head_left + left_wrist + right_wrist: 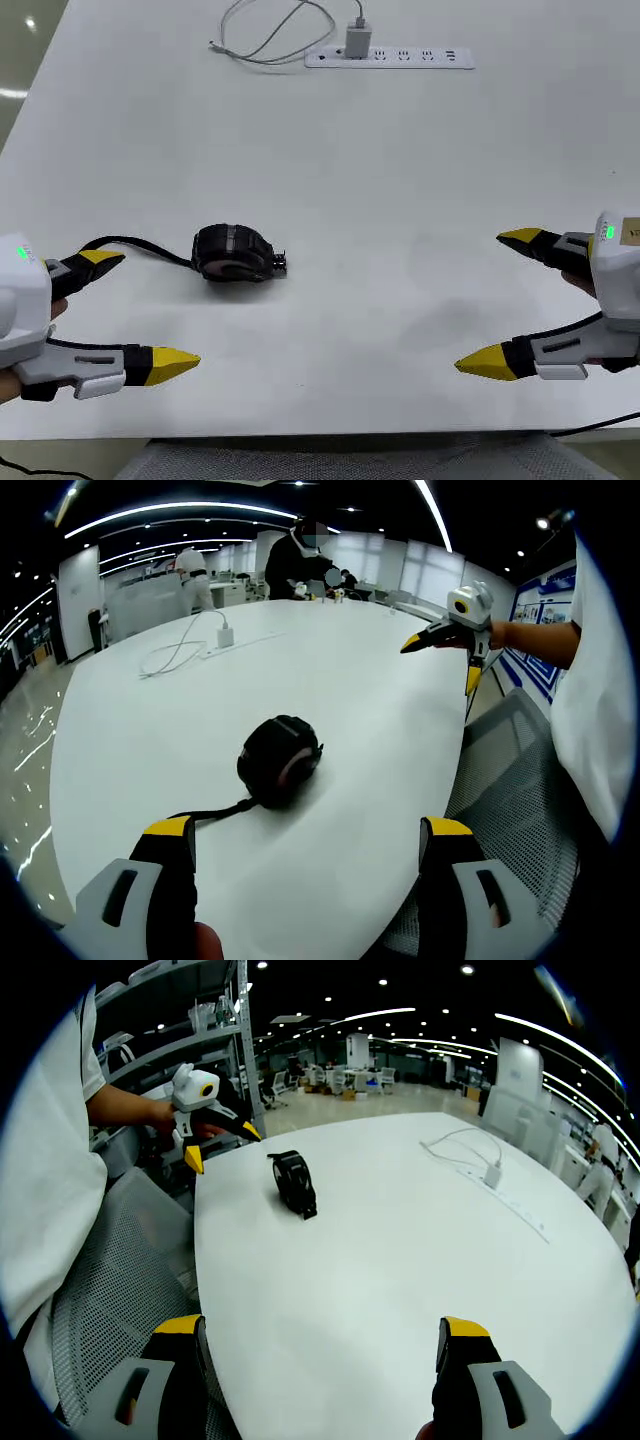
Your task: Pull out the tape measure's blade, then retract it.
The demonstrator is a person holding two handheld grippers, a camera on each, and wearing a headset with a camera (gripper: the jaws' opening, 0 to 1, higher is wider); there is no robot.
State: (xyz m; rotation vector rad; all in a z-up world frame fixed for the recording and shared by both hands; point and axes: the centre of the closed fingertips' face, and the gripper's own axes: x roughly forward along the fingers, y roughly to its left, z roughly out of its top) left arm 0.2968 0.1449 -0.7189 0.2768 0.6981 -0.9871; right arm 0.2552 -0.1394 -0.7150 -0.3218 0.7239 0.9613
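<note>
A black tape measure (235, 254) lies on the white table (380, 170), its blade tip at the right and a black wrist strap (130, 244) trailing left. My left gripper (137, 312) is open at the table's near left, a short way left of the tape measure (280, 759), nothing between its yellow-tipped jaws. At the near right my right gripper (497, 301) is open and empty, well apart from the tape measure (294, 1181). The right gripper (440, 650) appears far off in the left gripper view; the left gripper (215, 1135) appears in the right gripper view.
A white power strip (392, 57) with a plugged-in charger (358, 41) and a looped cable (265, 30) lies at the table's far edge. A grey mesh chair (120, 1260) sits at the near edge. People stand beyond the table's far end (300, 555).
</note>
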